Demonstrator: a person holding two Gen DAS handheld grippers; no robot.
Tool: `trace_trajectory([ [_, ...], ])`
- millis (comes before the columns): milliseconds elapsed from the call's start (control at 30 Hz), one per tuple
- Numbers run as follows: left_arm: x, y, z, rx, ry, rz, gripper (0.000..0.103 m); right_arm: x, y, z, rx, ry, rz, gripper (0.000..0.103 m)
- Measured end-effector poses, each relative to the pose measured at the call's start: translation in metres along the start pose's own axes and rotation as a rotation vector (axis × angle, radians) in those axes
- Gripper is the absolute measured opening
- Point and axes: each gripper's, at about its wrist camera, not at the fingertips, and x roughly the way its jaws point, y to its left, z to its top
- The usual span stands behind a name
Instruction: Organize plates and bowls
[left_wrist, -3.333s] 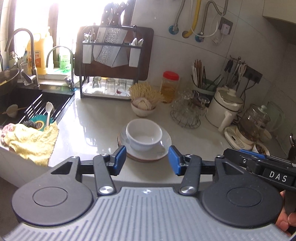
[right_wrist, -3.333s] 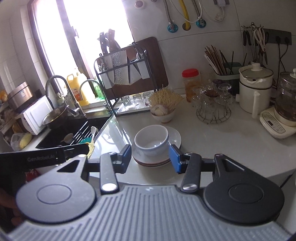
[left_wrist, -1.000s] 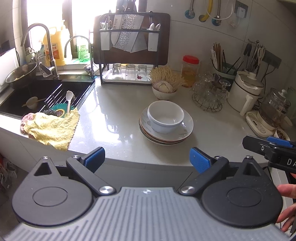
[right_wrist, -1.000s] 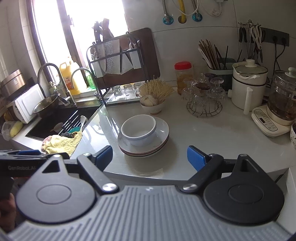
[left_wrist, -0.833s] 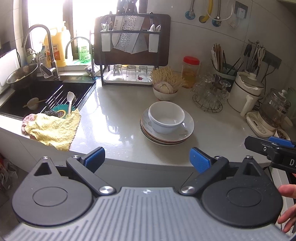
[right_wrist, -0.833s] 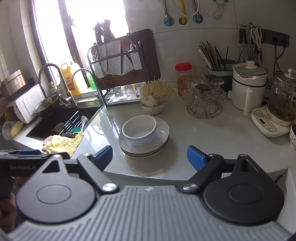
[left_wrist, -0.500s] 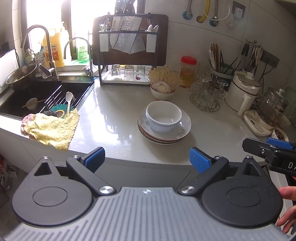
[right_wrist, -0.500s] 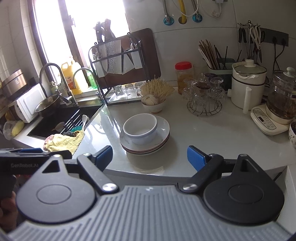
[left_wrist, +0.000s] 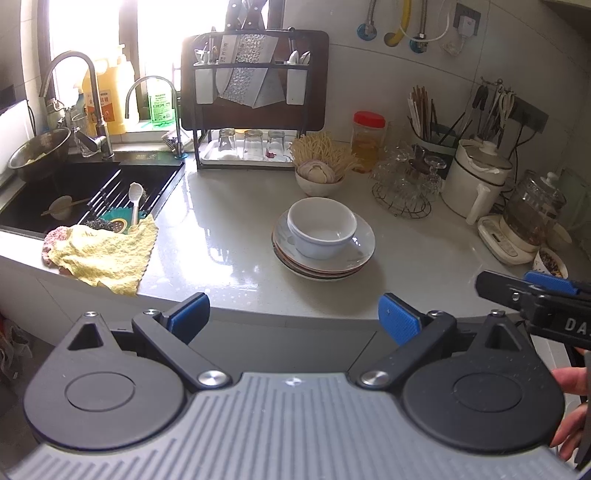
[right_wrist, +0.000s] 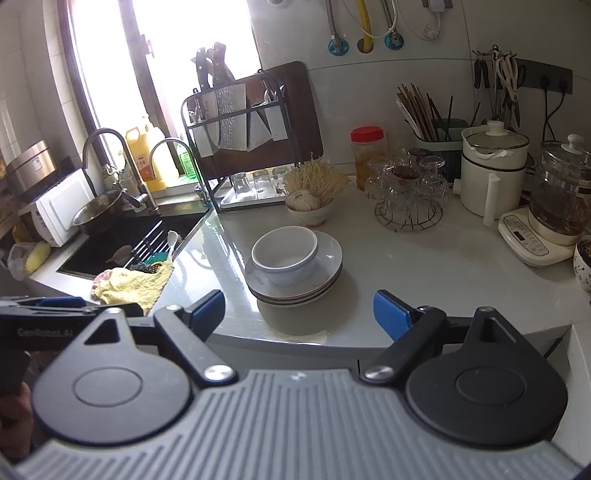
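Standing wider than before, left gripper (left_wrist: 294, 316), right gripper (right_wrist: 299, 312), both empty

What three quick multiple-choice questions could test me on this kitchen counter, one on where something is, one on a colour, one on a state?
1. Where does the white bowl sit?
A. In the sink
B. On the stack of plates
C. On the drying rack

2. What colour is the lid of the jar by the wall?
A. Red
B. Green
C. Black

3. How do the jaws of the left hand-held gripper stand?
A. Shut on the bowl
B. Shut on a plate
C. Wide open, empty

Answers: 1 B, the bowl rests upright on the top plate. 2 A, the jar's cap is red. 3 C, the blue pads stand far apart with nothing between them.
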Motion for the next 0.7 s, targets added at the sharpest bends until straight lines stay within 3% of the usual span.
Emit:
trace_trajectory([
  [700, -0.005, 0.01, -0.015, -0.016, 0.028, 0.011, 0.1, 0.004, 0.004, -0.004, 0.035, 0.01, -0.022, 0.089],
])
